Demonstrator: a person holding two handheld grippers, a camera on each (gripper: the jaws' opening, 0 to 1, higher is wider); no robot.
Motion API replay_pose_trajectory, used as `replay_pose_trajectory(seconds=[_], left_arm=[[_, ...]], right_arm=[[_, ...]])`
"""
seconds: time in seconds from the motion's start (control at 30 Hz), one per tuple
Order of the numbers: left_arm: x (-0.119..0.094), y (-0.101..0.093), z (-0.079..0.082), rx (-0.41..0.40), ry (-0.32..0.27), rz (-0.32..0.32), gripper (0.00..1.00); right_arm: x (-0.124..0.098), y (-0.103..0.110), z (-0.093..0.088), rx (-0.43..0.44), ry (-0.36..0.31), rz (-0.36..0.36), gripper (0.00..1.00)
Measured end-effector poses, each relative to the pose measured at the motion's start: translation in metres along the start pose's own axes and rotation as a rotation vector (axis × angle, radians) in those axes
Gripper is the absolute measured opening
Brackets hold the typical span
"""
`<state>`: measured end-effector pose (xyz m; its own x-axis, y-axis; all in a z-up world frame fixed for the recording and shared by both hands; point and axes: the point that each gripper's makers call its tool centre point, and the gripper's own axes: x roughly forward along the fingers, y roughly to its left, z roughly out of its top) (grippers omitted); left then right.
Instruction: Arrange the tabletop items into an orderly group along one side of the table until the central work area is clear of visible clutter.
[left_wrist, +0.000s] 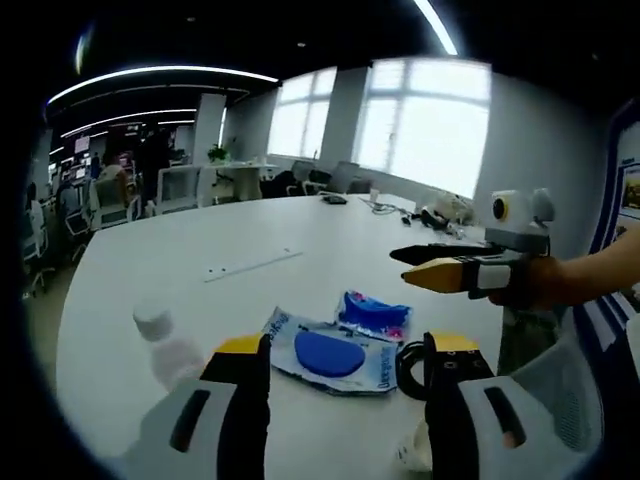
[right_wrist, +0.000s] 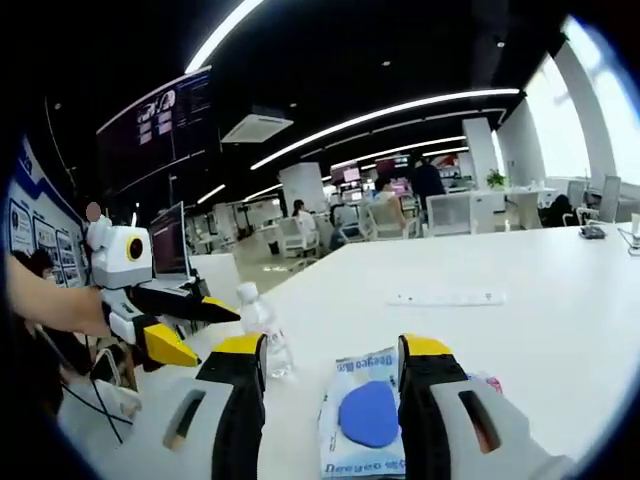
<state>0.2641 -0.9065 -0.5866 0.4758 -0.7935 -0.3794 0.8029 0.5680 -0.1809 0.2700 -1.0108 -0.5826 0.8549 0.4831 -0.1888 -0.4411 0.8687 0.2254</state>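
A white packet with a blue oval pad (left_wrist: 330, 355) (right_wrist: 365, 415) lies flat on the white table (left_wrist: 150, 260) (right_wrist: 560, 300). A smaller blue and pink packet (left_wrist: 372, 315) (right_wrist: 485, 380) rests against its far edge. A clear plastic bottle with a white cap (left_wrist: 165, 345) (right_wrist: 262, 325) stands beside the packets. My left gripper (left_wrist: 348, 345) (right_wrist: 215, 337) is open just short of the white packet, holding nothing. My right gripper (right_wrist: 333, 350) (left_wrist: 402, 268) is open too, hovering over the same packet from the opposite side, with nothing between its fingers.
A black cable loop (left_wrist: 410, 370) lies by the left gripper's right finger. A thin white strip (left_wrist: 252, 265) (right_wrist: 447, 297) sits further out on the table. Small clutter (left_wrist: 440, 210) lies at the far edge. Office chairs and desks stand beyond.
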Motion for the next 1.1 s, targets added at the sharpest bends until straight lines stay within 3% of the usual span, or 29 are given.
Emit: replay_pose_trajectory(seconds=[0.37,0.5,0.83,1.1], left_arm=[[0.026,0.011,-0.002,0.001,0.051,0.006,0.59],[0.039,0.019,0.001,-0.019,0.063,0.013,0.57],[0.071,0.028,0.01,-0.036,0.083,0.031,0.55],[0.092,0.041,-0.007,-0.032,0.173,0.047,0.57]], right_arm=[[-0.02,-0.009,-0.037,0.138,0.073,-0.067,0.45],[-0.03,-0.012,-0.056,0.255,0.135,-0.1,0.37],[-0.046,-0.021,-0.083,0.349,0.183,-0.175,0.34],[-0.049,-0.018,-0.108,0.404,0.261,-0.205,0.34]])
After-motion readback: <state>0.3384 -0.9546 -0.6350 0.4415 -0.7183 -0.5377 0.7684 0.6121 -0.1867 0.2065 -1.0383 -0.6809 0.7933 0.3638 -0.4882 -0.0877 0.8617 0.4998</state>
